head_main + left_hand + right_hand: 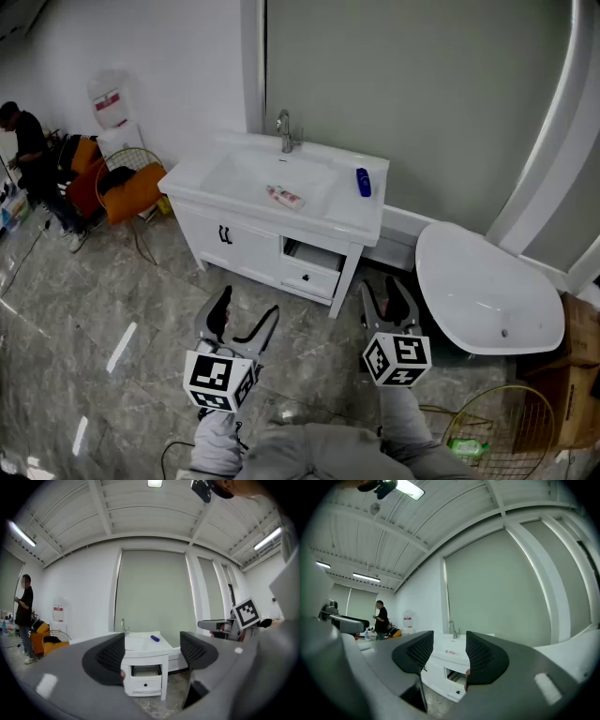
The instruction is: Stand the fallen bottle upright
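Note:
A small blue bottle point(363, 182) lies on its side on the right end of the white vanity top point(352, 228), beside the basin. It also shows far off in the left gripper view point(155, 638). Both grippers hang level over the floor in front of the vanity, well short of the bottle. My left gripper point(249, 305) point(152, 648) is open and holds nothing. My right gripper point(384, 289) point(450, 651) has its jaws drawn in close, also with nothing between them.
A pink-and-white tube point(285, 196) lies in the basin below the faucet point(286, 131). One vanity drawer point(314, 258) stands partly open. A white bathtub point(487, 291), cardboard boxes point(581, 337) and a wire basket point(506, 427) are at right. A person point(23, 141) and an orange chair point(131, 192) are at far left.

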A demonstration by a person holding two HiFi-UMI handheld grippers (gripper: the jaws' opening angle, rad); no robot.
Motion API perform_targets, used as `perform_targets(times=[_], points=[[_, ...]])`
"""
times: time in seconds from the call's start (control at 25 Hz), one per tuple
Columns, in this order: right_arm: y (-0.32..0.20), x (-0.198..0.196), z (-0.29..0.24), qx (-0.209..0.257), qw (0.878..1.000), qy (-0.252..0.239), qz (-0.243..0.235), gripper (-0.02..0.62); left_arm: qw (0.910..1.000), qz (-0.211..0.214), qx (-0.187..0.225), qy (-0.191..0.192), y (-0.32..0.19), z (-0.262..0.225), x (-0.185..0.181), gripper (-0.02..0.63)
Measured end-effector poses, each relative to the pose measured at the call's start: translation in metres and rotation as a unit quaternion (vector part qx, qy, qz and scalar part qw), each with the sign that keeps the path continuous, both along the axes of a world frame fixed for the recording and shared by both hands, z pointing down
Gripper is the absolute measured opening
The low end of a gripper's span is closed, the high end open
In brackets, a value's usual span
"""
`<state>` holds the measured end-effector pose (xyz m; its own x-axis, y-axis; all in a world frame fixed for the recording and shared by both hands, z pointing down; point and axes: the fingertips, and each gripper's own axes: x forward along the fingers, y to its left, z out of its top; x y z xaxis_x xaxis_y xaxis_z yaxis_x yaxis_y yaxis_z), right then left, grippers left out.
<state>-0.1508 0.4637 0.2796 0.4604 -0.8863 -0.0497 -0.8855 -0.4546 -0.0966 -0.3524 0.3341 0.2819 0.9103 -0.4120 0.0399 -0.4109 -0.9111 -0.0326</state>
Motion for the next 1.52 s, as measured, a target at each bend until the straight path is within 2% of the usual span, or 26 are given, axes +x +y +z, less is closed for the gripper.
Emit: perform_targets(times=[0.44,0.68,1.2,1.52], points=[[-0.008,0.005,-0.003,0.004,1.0,0.005,-0.001,0.218,1.0,-0.001,0.006,-0.002,-0.008,-0.001,0.005,0.42],[-0.008,0.004,-0.004,0.026,1.0,-0.018,-0.003,0.219,1.0,0.002,0.003,-0.006,-0.011,0.003,0.001,0.42],[-0.026,-0.032,0.02,0.01,0.999,-0.024,0.029,0.219,0.9996,0.026,-0.008,-0.01,-0.052,0.024,-0.03,0.42],[-0.057,-0.011,0.024,0.001,0.999,-0.03,0.031,0.219,0.9993,0.03,-0.019,-0.011,-0.083,0.029,-0.009,0.42]])
